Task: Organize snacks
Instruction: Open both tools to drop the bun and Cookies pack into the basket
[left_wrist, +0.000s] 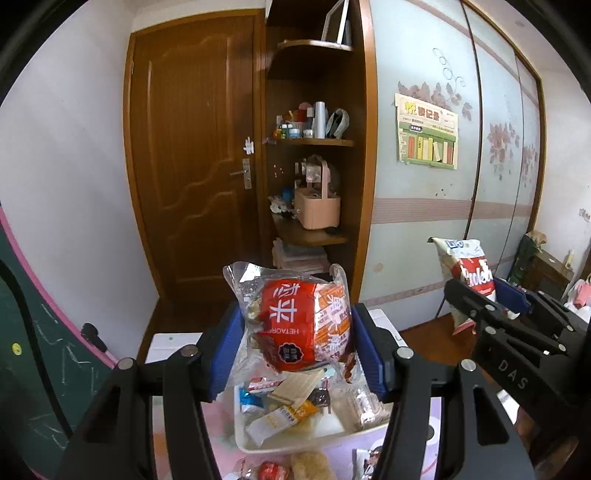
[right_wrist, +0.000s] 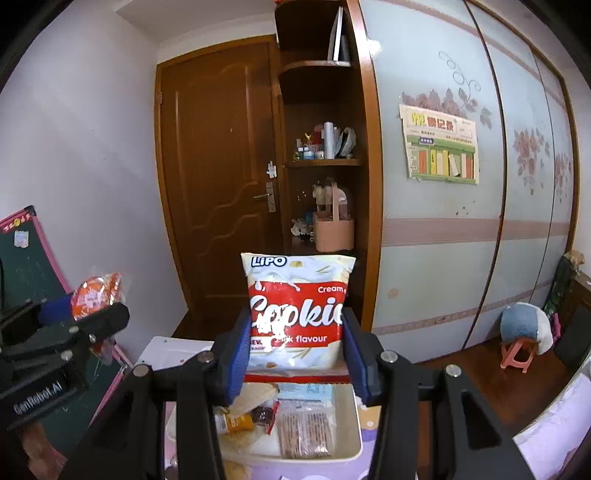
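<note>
Gripping a clear red-and-orange snack bag (left_wrist: 299, 325) between its blue pads (left_wrist: 227, 354), the left gripper (left_wrist: 297, 350) holds it up over a white tray (left_wrist: 295, 445) of small wrapped snacks. The bag sits upside down, its red label with white characters inverted, and both pads press against its sides. Below it the tray holds a loose heap of packets: a tan wafer pack (left_wrist: 295, 386), an orange-and-white bar (left_wrist: 284, 417) and a clear crinkled wrapper at the right side.

The right gripper (right_wrist: 295, 350) is clamped on a white-and-red Lipo cookie bag (right_wrist: 297, 314), held upright with the word "Cookie" facing the camera. This bag also hangs above the tray (right_wrist: 354, 439), nearer its far edge, with a brown biscuit pack (right_wrist: 304, 430) and a blue packet (right_wrist: 306, 393) lying underneath. In the left wrist view the cookie bag (left_wrist: 467, 273) appears to the right, well apart from the red bag.

Beyond both bags stand a brown wooden door (left_wrist: 192, 155), a corner shelf (left_wrist: 314, 142) carrying bottles and a pink caddy (left_wrist: 317, 206), and a pale sliding wardrobe (right_wrist: 443, 236) with a poster (right_wrist: 439, 146). A green chalkboard (right_wrist: 26, 258) leans at the far left.
</note>
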